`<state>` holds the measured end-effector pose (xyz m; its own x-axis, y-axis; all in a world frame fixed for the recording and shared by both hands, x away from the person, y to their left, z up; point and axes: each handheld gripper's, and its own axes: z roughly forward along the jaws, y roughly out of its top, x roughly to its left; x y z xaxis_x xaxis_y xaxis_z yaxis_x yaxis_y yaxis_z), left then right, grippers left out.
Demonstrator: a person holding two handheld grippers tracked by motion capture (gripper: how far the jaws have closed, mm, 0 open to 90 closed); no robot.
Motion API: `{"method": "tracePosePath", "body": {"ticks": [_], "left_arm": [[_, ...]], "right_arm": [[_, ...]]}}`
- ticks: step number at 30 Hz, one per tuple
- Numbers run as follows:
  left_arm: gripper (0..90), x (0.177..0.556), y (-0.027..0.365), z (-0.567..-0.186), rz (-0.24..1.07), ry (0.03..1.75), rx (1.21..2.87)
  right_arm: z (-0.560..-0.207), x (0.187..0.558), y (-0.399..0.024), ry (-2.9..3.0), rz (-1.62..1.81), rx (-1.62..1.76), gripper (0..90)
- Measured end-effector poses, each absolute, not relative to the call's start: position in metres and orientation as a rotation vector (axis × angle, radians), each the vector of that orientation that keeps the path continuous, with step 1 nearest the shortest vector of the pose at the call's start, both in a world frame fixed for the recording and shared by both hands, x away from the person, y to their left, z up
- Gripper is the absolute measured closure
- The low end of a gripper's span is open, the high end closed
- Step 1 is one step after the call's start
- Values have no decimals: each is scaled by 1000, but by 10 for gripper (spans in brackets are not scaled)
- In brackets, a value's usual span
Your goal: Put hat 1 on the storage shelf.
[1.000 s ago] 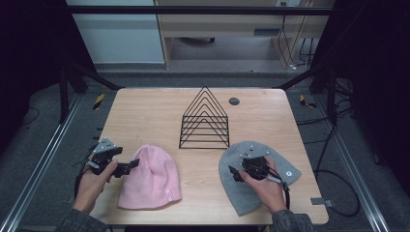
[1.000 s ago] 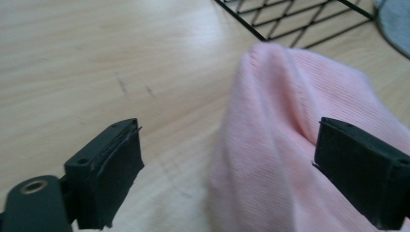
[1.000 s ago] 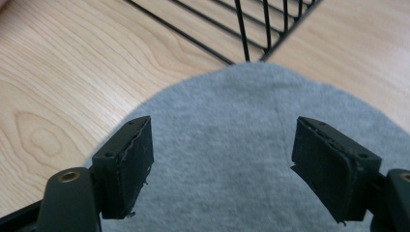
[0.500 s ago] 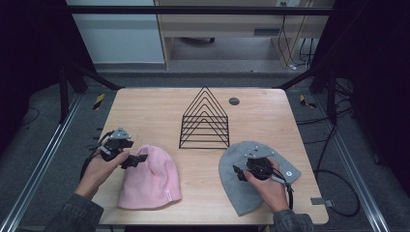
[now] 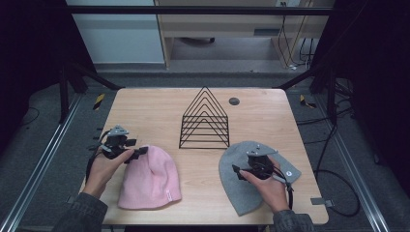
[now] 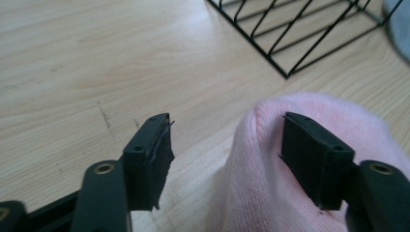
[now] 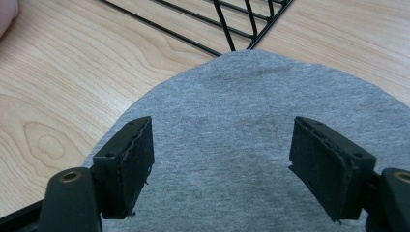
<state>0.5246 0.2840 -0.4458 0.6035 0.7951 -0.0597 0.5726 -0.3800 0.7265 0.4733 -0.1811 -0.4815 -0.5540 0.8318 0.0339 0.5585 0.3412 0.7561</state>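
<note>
The pink beanie (image 5: 151,179) lies flat on the near left of the tabletop (image 5: 159,108), and we see its rounded crown raised into a soft fold between the black pads of the left claw (image 6: 225,154). In the left gripper view one pad lies against the knit on the fold's outer side, while the other stands apart over bare wood; the jaws have just been closing, yet they are not clamped on the fabric. The beanie is a fine ribbed knit, pale pink and dome-shaped, with a small tag at its near edge in the high view.

The right claw (image 7: 220,166) hovers released over the grey beanie (image 5: 254,176), which lies flat on the near right of the tabletop. Its two pads, blocky and matte black with rough edges, stand wide apart with smooth grey jersey cloth spread beneath and between them, and we see no fold caught there. This beanie is a rounded dome too, with a small pale patch near its right edge.

Beyond both hats, at the middle of the tabletop, stands a black wire rack (image 5: 205,118) of nested triangular frames. The tabletop is light wood with visible grain, and a small dark round disc (image 5: 234,101) lies to the far right of the rack.
</note>
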Motion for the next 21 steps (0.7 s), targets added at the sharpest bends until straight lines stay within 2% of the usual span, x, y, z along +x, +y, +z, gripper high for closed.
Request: {"method": "tracePosePath", "body": {"ticks": [2, 7, 14, 21], "left_arm": [[403, 526, 280, -451, 405, 1081, 2156], [467, 527, 271, -465, 310, 1073, 2246], [586, 529, 267, -470, 286, 1069, 2273], [636, 529, 264, -473, 275, 1086, 2286]], "right_arm": [[-482, 473, -181, 2259, 1050, 1227, 240], [-483, 473, -180, 2275, 1031, 1238, 237], [-485, 474, -178, 2292, 1020, 1232, 232], [-486, 474, -178, 2296, 1017, 1235, 228]]}}
